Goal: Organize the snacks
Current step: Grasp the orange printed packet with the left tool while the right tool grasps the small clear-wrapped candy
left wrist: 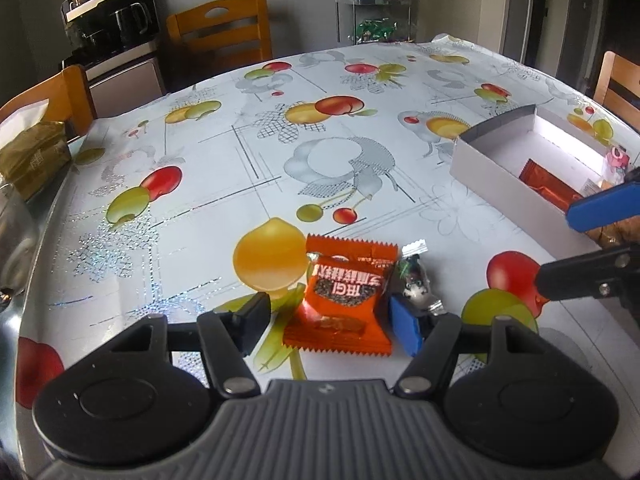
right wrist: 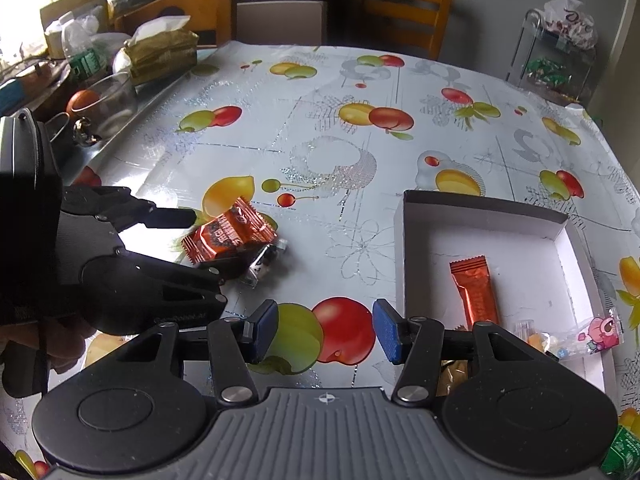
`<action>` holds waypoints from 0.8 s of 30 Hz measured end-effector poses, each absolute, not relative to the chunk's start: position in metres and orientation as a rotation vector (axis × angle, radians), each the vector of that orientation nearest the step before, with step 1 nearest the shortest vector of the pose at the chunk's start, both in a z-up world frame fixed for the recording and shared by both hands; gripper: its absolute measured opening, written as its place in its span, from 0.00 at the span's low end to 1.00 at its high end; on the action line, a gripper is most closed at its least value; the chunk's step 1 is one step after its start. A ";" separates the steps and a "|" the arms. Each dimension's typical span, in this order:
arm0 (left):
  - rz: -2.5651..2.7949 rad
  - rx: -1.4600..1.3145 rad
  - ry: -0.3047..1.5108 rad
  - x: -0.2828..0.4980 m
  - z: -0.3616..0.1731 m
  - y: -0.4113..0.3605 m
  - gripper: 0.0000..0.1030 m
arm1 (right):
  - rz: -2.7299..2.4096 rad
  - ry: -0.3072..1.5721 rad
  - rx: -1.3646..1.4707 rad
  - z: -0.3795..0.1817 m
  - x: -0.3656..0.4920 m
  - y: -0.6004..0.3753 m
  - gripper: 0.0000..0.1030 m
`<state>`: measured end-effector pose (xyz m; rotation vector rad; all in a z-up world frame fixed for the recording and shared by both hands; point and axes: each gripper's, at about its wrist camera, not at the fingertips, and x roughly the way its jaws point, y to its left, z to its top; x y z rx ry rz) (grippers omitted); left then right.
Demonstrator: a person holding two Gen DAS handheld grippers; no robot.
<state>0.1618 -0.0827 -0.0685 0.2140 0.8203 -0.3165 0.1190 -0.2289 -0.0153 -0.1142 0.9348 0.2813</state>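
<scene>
**Clerk:** Between the jaws of the left gripper (left wrist: 327, 322), flat on the counter (left wrist: 280, 152), lay item one: orange snack packet (left wrist: 343, 300), foil, crimped at both ends, printed face up.

**Checker:** Handling?

**Clerk:** Judged light, soft and crinkly; the film looked slick, and the contents probably crushable. Best taken across the puffed middle, edge to edge, not by the crimped ends, which would likely fold and slip.

**Checker:** Jaws on it?

**Clerk:** Not pressing. They stood apart, one pad either side of the packet with a gap showing on each flank. Nothing held.

**Checker:** Neighbours?

**Clerk:** Item two: small clear-wrapped candy (left wrist: 416, 280), twisted ends, just beside the packet and near the blue pad. Risk noted of nudging or pinching it along with the packet.

**Checker:** Further out?

**Clerk:** White cardboard box (right wrist: 404, 248), open-topped, well apart from the packet across the counter. Inside it: one long orange bar (right wrist: 476, 292) and a clear bag with a pink cartoon print (right wrist: 592, 334).

**Checker:** The other hand?

**Clerk:** Right gripper (right wrist: 325, 330) hovered above the counter just beside the box; its jaws stood open and empty.
</scene>
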 end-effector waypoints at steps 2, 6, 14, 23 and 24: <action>-0.338 0.215 0.816 0.162 -0.069 -0.084 0.55 | 0.279 0.936 -0.109 -0.017 0.121 -0.227 0.52; -0.383 0.216 0.810 0.162 -0.068 -0.086 0.42 | 0.281 0.936 -0.091 -0.018 0.127 -0.223 0.54; -0.338 0.148 0.812 0.154 -0.063 -0.067 0.38 | 0.296 0.939 -0.062 -0.022 0.137 -0.211 0.55; -0.314 0.122 0.816 0.137 -0.055 -0.051 0.38 | 0.309 0.945 -0.018 -0.029 0.147 -0.196 0.56; -0.312 0.124 0.816 0.134 -0.055 -0.050 0.38 | 0.308 0.946 -0.014 -0.030 0.148 -0.195 0.56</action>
